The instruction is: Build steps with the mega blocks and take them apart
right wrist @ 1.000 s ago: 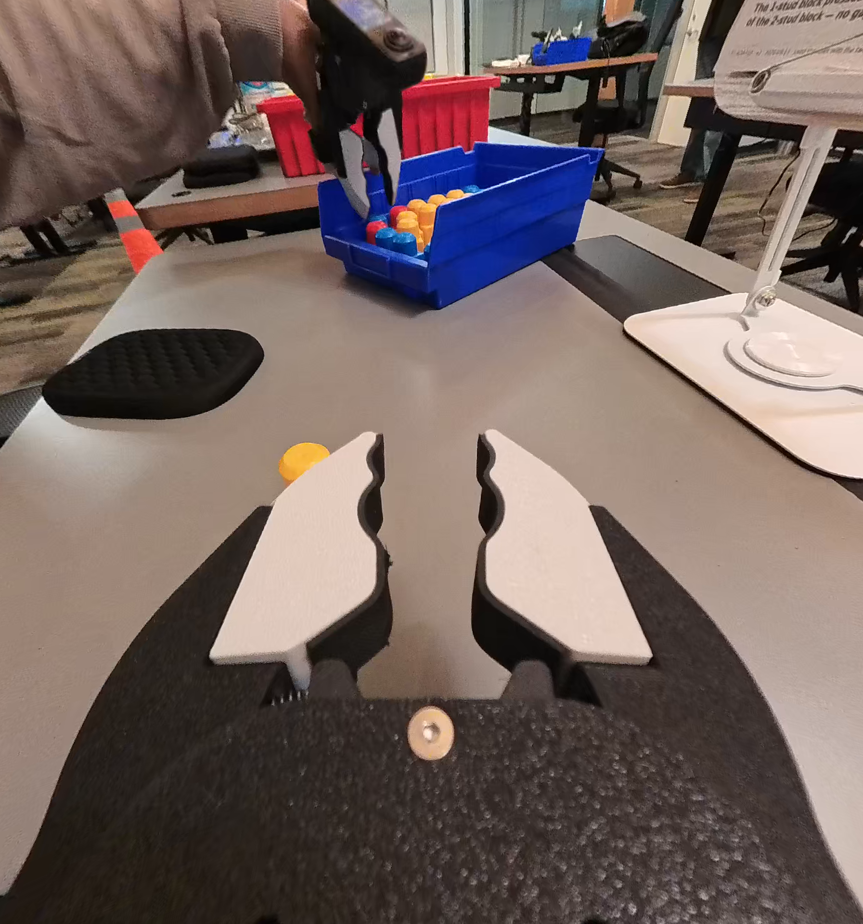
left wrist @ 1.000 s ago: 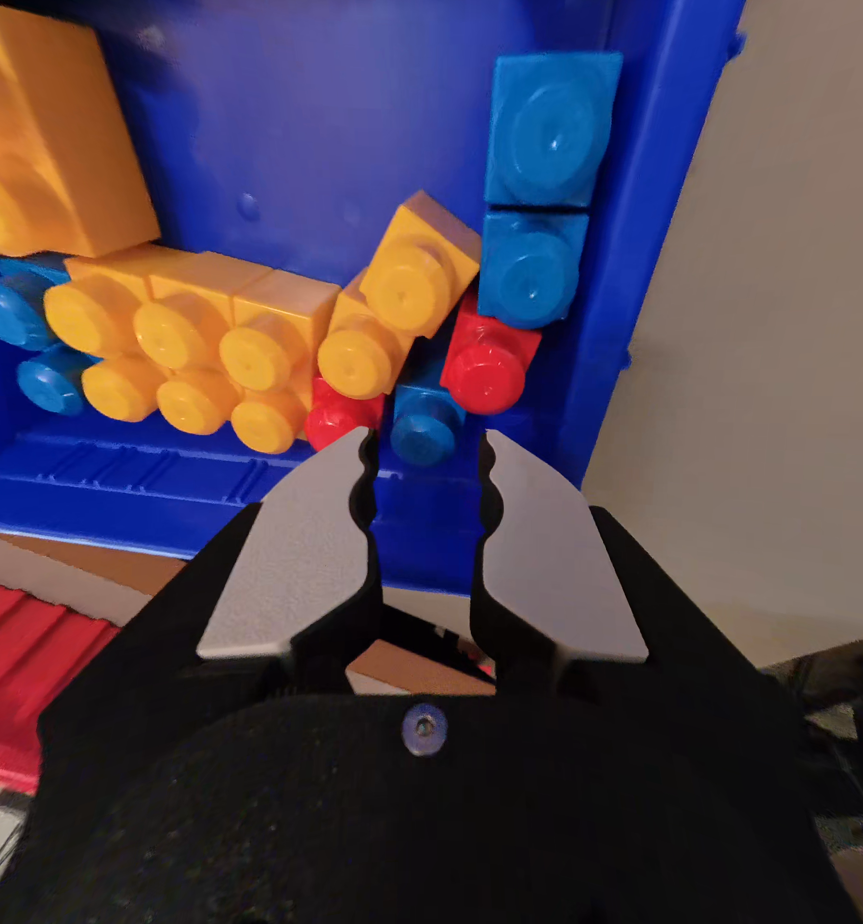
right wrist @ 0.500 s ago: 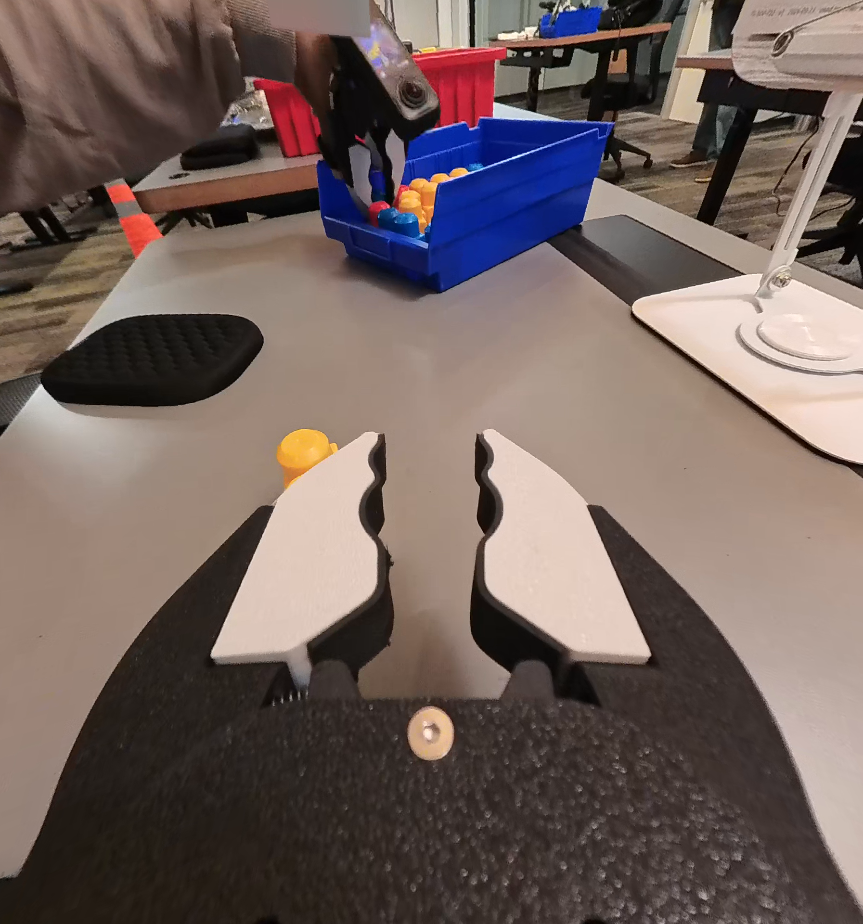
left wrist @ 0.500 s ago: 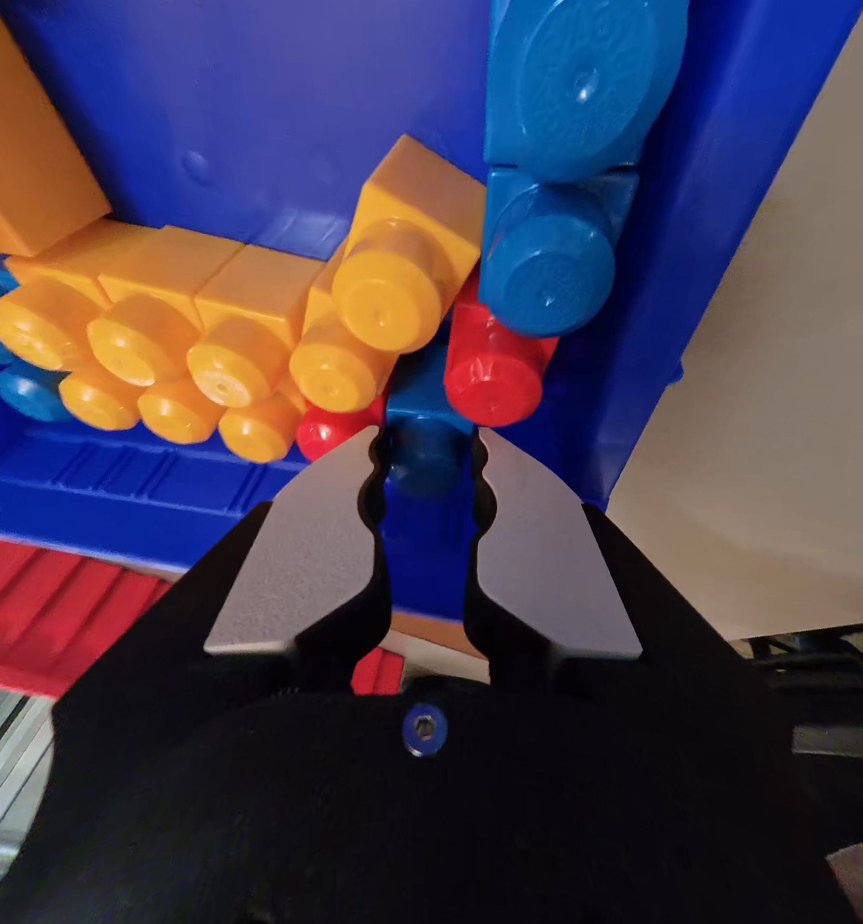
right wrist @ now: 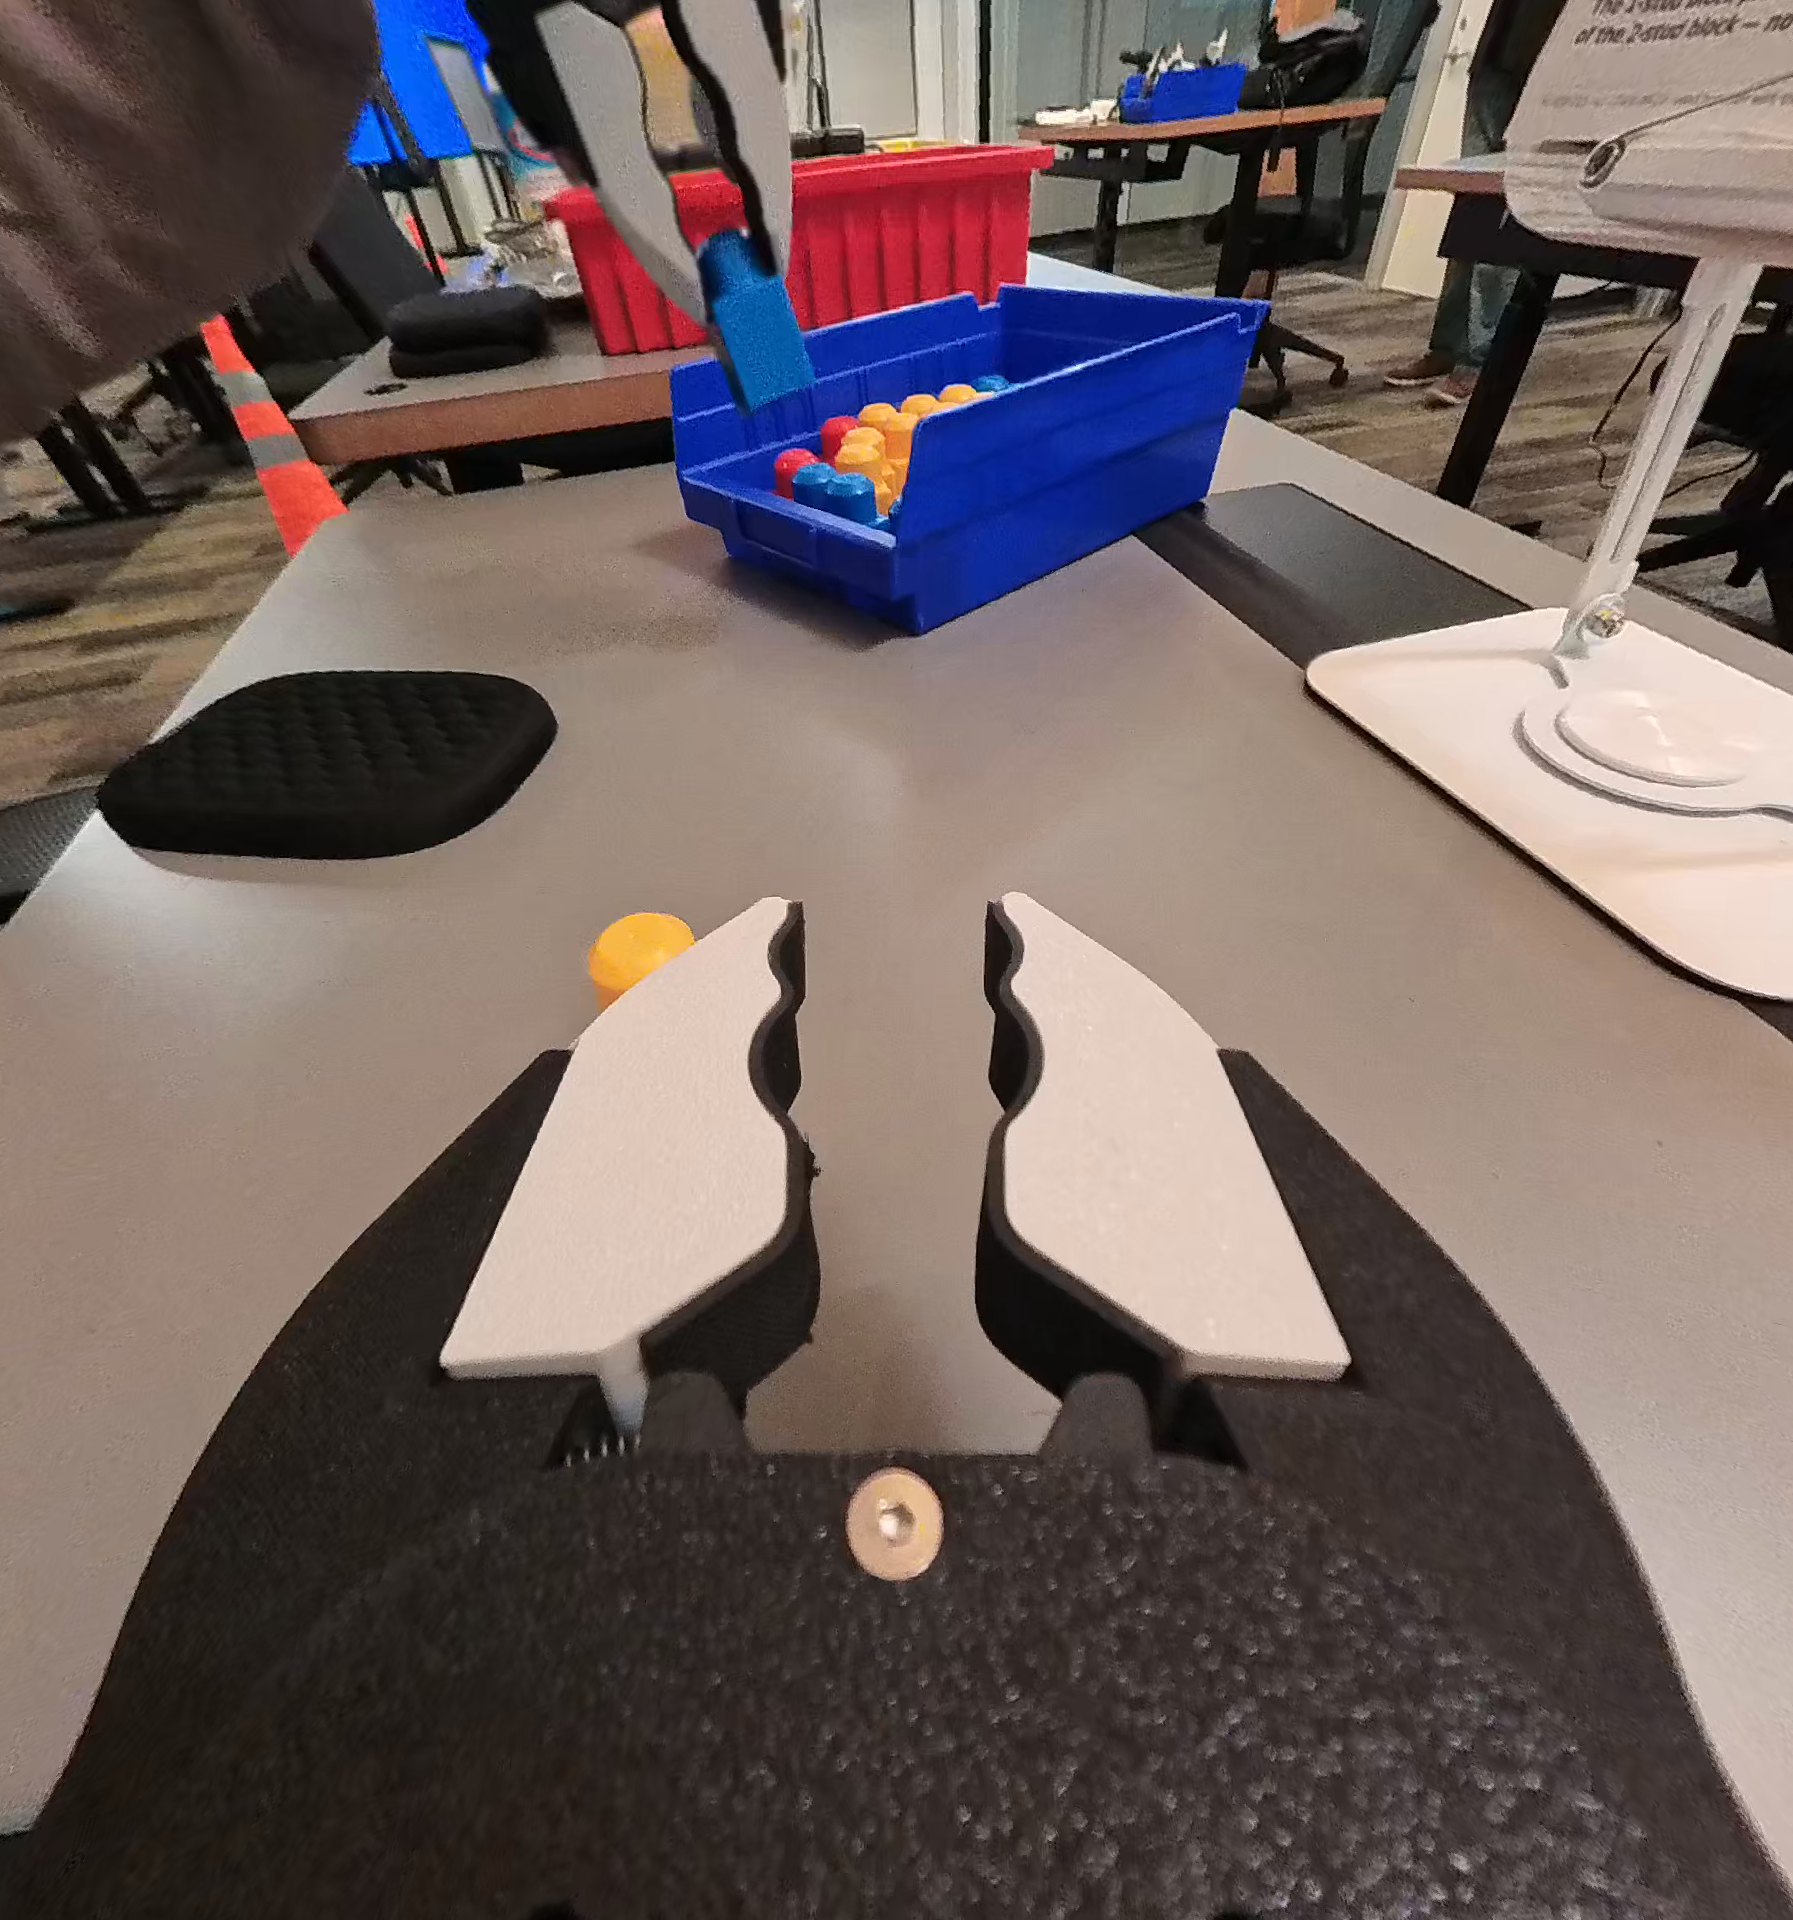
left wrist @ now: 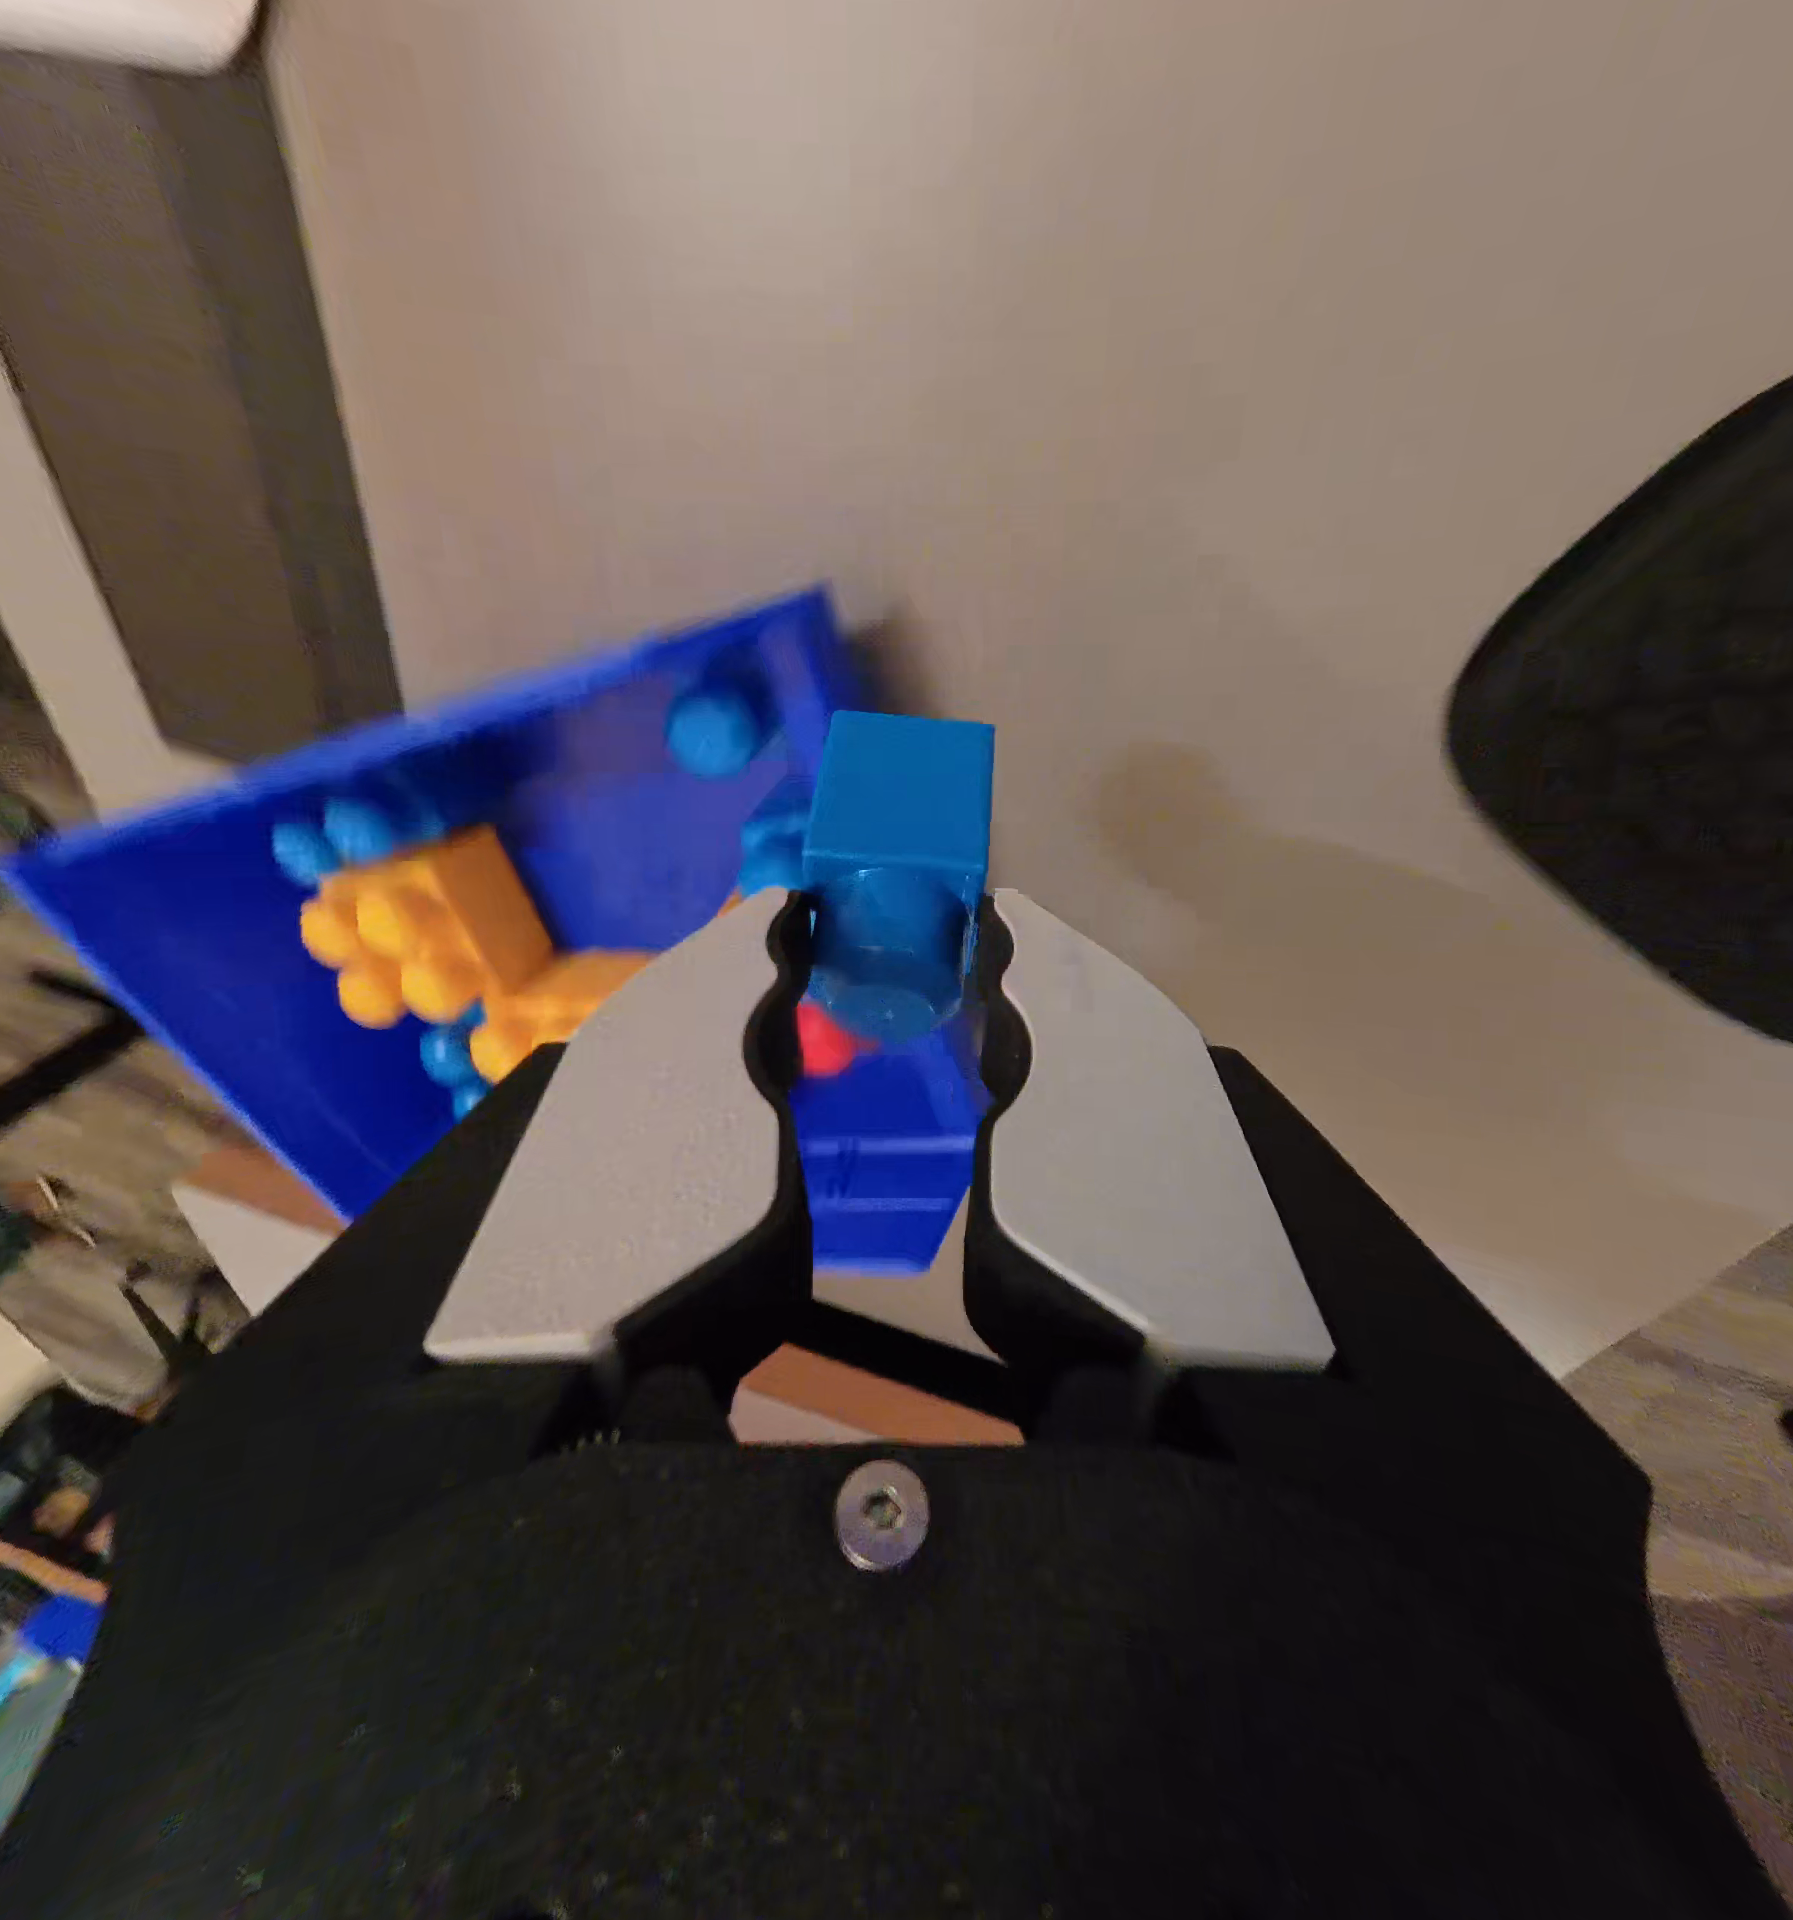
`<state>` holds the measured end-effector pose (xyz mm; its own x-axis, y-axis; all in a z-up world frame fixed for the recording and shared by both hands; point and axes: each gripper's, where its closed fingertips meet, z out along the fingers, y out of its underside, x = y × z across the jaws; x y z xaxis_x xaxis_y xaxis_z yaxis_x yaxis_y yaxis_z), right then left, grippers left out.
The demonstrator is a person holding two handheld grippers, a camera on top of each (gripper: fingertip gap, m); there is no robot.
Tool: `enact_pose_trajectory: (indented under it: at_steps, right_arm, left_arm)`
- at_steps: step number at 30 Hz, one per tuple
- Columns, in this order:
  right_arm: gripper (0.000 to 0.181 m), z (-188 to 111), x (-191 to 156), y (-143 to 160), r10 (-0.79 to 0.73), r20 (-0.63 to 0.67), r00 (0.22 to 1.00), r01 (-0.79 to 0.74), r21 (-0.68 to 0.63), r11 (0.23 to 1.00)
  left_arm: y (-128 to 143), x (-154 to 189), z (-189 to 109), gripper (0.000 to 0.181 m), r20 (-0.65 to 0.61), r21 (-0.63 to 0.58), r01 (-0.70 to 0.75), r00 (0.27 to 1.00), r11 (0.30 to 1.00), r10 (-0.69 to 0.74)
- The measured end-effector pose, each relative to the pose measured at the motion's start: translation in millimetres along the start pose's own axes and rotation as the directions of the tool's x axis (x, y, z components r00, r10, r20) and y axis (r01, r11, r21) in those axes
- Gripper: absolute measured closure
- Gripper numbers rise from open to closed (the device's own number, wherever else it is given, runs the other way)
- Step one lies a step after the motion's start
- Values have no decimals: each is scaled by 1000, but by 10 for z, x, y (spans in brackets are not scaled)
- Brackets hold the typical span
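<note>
the left claw (left wrist: 887, 914) pinches a one-stud blue block (left wrist: 897, 831) by its stud, held above the blue bin (right wrist: 1027, 499). it looks light, stiff and slick, so the stud grip may slip. the right claw (right wrist: 892, 935) hangs spread and empty over the counter (right wrist: 975, 748), beside a yellow block (right wrist: 634, 948).

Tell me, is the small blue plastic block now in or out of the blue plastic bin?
Out. The left gripper holds the small blue plastic block by its stud, above the blue plastic bin.

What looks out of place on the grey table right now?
One yellow plastic block stands alone on the grey table, apart from the blue plastic bin holding the other blocks, beside the open right gripper.
</note>
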<state>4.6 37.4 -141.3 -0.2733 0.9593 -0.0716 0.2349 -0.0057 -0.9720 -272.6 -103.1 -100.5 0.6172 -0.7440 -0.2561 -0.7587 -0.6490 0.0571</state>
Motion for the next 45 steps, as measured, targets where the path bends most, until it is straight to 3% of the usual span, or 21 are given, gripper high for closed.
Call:
enact_pose_trajectory:
  at_steps: [7, 12, 19, 24, 29, 32, 35, 38, 42, 45]
  right_arm:
    - [149, -10, -10, -34, -7, -2, 1000, 7, 12, 1000]
    - [149, -38, -18, -40, -7, 7, 1000, 7, 13, 1000]
    - [145, -23, -217, 187, -19, 118, 993, 34, -124, 992]
    - [140, 80, -455, 370, -33, 203, 979, 83, -248, 965]
    - [133, 191, -516, 479, -106, 175, 979, 163, -349, 923]
    - [132, 252, -531, 559, -177, 151, 973, 226, -422, 878]
    - [132, 317, -540, 610, -248, 128, 960, 279, -498, 821]
    - [135, 364, -498, 736, -314, 103, 944, 312, -587, 747]
    - [143, 374, -502, 726, -323, 99, 941, 316, -594, 740]
    - [146, 354, -450, 552, -291, 61, 955, 281, -504, 816]
  left_arm:
    - [-1133, 651, 294, 150, -71, 65, -239, 967, 969, 243]
    - [-1632, 885, 509, 150, -100, 100, -306, 943, 947, 316]
    - [-1960, 921, 646, 150, -82, 177, -290, 948, 940, 308]
    - [-2077, 931, 682, 150, -100, 305, -222, 959, 926, 263]
    - [-2137, 919, 556, 140, -98, 480, -125, 976, 868, 195]
    - [-2195, 880, 351, 141, -98, 646, 0, 992, 763, 82]
    - [-2299, 800, 16, 144, -119, 844, 133, 991, 519, -62]
    - [-2304, 729, -174, 145, -170, 933, 212, 972, 290, -163]
    - [-2254, 761, -137, 144, -228, 952, 258, 957, 167, -179]
    - [-2225, 802, -106, 144, -307, 940, 322, 943, 110, -131]
